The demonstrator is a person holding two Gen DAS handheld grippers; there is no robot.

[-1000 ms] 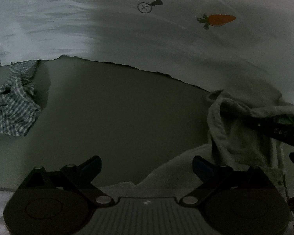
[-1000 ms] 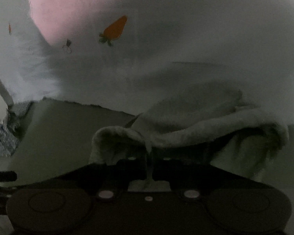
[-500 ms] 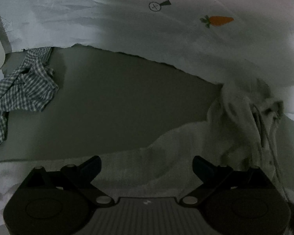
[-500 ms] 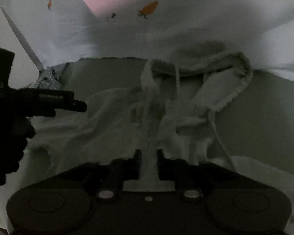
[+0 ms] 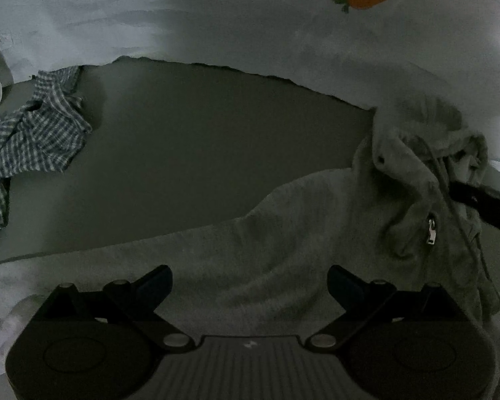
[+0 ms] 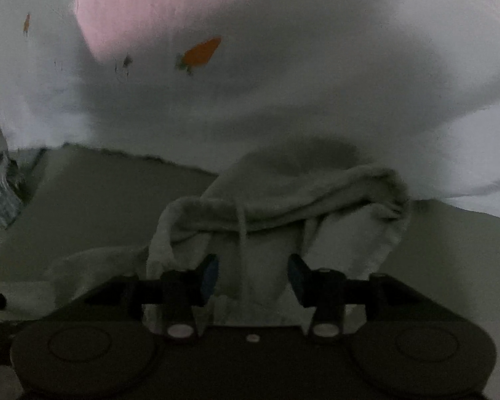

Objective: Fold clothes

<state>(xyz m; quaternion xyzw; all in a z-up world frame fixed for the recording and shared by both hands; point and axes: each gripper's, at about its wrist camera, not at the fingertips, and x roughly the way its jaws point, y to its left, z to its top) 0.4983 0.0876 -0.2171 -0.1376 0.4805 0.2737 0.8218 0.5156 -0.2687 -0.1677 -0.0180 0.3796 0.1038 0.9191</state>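
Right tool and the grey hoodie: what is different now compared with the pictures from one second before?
The right tool has let go: it pinched the grey hoodie a second ago, and its jaws have just been opening, so the fabric and drawstring now lie loose between them. The hood has sunk back onto the surface. The left tool stayed open and empty, and the checked shirt stayed in its place.

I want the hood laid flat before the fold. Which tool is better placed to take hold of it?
Right, probably. The right tool faces the hoodie's hood, its jaws just opened with the drawstring between them. The left tool hangs open over the hoodie's body, with the hood off to its side.
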